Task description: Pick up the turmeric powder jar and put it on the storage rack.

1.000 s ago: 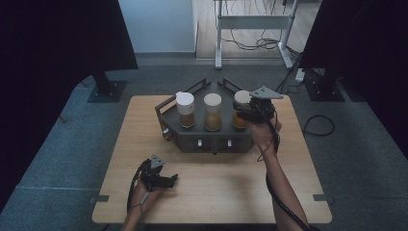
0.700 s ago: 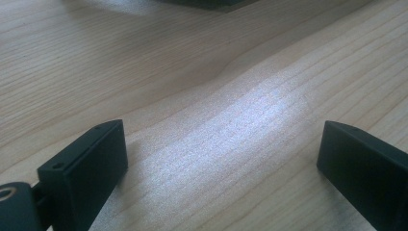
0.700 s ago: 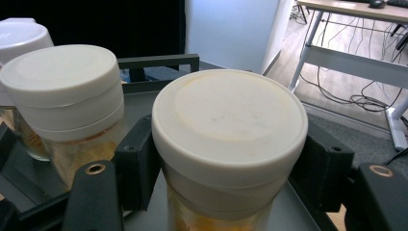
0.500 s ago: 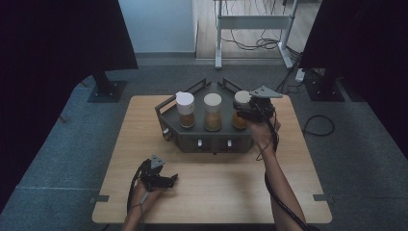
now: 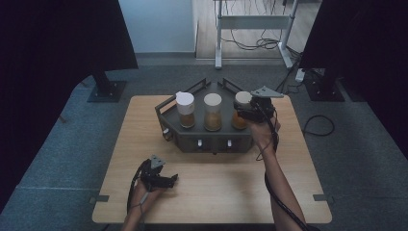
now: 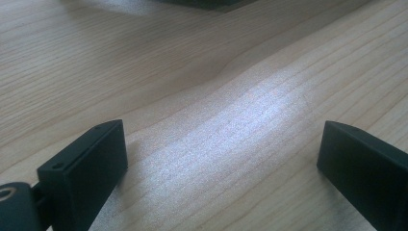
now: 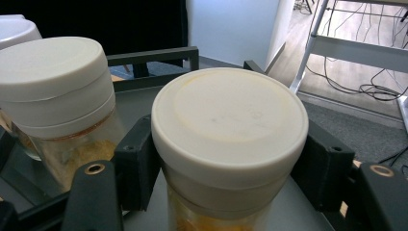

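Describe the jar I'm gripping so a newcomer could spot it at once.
On the wooden table sits a dark tray holding three white-lidded jars in a row. Yours is the right-end jar, the one clamped below its lid by the right hand-held gripper.

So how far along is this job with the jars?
Early, by the look of it. All three jars sit in the dark tray with their lids on; none has been taken out. In hand: the right hand-held gripper is shut on the right-hand jar, just under its white lid. The left hand-held gripper rests open over the bare wooden table. Lifting or opening that jar is probably still ahead.
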`<state>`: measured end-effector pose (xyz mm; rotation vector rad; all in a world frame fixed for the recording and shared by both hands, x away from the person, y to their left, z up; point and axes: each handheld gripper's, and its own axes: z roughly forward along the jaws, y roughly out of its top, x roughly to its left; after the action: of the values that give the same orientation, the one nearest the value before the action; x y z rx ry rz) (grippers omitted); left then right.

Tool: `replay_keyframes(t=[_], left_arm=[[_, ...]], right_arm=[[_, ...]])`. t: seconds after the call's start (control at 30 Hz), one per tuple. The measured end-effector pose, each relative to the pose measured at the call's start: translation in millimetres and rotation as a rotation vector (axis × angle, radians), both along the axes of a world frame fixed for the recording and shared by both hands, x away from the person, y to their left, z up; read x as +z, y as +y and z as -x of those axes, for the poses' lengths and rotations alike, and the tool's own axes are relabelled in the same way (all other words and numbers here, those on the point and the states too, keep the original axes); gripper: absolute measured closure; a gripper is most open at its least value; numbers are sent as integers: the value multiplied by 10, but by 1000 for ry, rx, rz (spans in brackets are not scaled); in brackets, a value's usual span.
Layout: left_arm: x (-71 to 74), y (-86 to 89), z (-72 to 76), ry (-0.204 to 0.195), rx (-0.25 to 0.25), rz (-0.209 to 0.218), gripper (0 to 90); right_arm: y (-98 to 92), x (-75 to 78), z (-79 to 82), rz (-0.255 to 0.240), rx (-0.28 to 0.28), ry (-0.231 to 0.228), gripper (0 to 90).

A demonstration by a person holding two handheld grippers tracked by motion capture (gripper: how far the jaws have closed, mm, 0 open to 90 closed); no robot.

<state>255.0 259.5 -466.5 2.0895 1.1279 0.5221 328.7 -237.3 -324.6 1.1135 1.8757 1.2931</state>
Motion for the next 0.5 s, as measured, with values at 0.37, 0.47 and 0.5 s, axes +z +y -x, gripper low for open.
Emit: replay_keyframes(t=[0.37, 0.47, 0.5], left_arm=[[0, 0, 0, 0, 0, 0, 33], [0, 0, 0, 0, 0, 0, 33], [0, 0, 0, 0, 0, 0, 33]], right_arm=[[-60, 19, -75, -16, 26, 32, 122], [-74, 12, -81, -24, 26, 37, 106], [-74, 12, -80, -24, 28, 38, 106]])
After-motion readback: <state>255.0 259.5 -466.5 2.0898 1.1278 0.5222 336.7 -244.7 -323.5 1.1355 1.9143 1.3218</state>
